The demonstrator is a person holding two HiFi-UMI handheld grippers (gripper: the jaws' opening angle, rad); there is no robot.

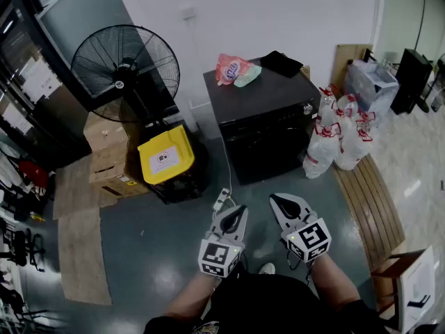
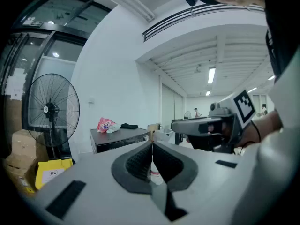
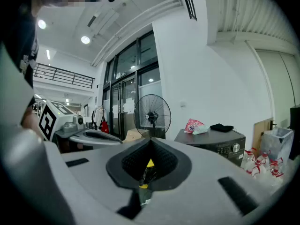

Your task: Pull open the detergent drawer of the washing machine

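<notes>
Nearest, the left gripper (image 1: pixel 238 213) and right gripper (image 1: pixel 277 200) hover side by side over the grey floor (image 1: pixel 153 256), jaws pressed together and holding nothing, while well beyond them the dark washing machine (image 1: pixel 264 117) stands against the white wall (image 1: pixel 278 12).

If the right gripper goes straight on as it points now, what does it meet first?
Probably the standing fan, seen just above the tips of the shut right gripper in its own view. The washing machine lies further right.
</notes>
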